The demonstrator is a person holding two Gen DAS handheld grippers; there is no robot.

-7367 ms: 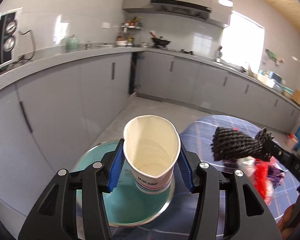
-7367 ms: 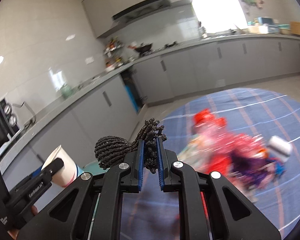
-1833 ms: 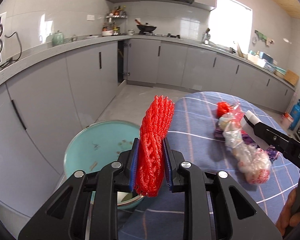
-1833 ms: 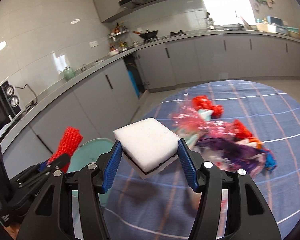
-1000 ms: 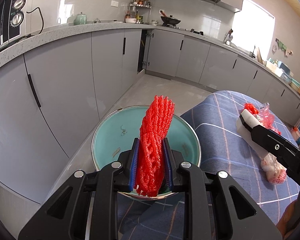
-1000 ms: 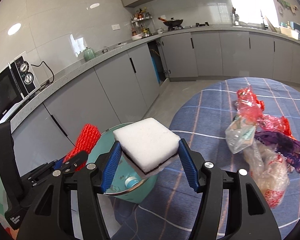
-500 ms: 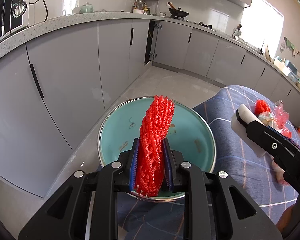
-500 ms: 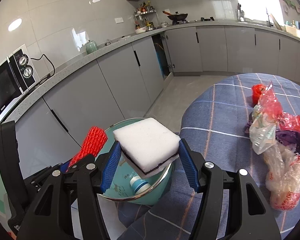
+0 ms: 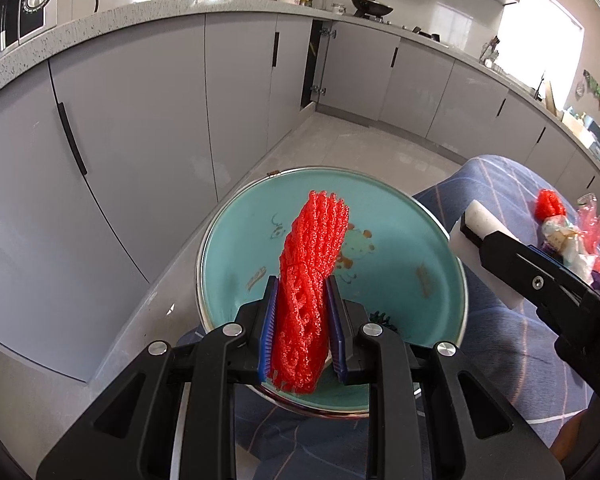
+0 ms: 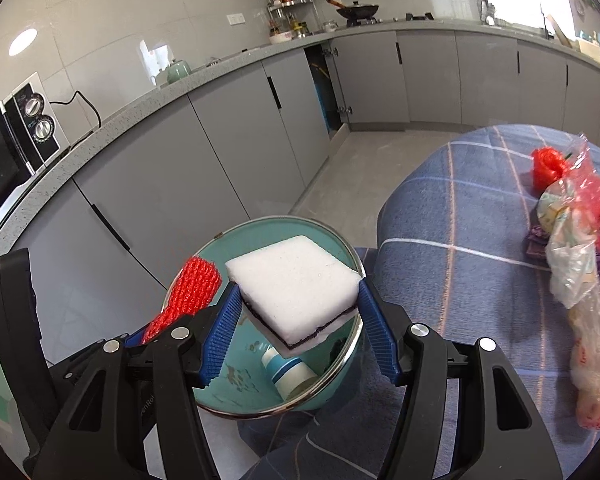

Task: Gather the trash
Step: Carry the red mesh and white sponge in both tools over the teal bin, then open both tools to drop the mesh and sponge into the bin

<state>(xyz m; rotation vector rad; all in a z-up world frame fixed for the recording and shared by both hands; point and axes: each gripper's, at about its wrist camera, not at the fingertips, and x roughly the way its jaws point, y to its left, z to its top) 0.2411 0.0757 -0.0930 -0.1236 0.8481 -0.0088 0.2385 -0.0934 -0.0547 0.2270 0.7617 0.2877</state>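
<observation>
Left hand-held gripper (image 9: 302,336) squeezes soft, light red foam net (image 9: 310,280) mid-length; right hand-held gripper (image 10: 296,334) clamps squashy sponge (image 10: 296,300) sidewise over bin (image 10: 342,248).

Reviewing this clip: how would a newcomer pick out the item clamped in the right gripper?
Find the round teal bin beside the blue checked tablecloth. Above it the right gripper clamps a square white foam sponge with a dark underlayer, unlike the red foam net sleeve alongside.

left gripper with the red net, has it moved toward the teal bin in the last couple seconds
Yes. The left gripper and its red foam net have come over the teal bin, which now fills the view behind the net instead of sitting off to the left.
</observation>
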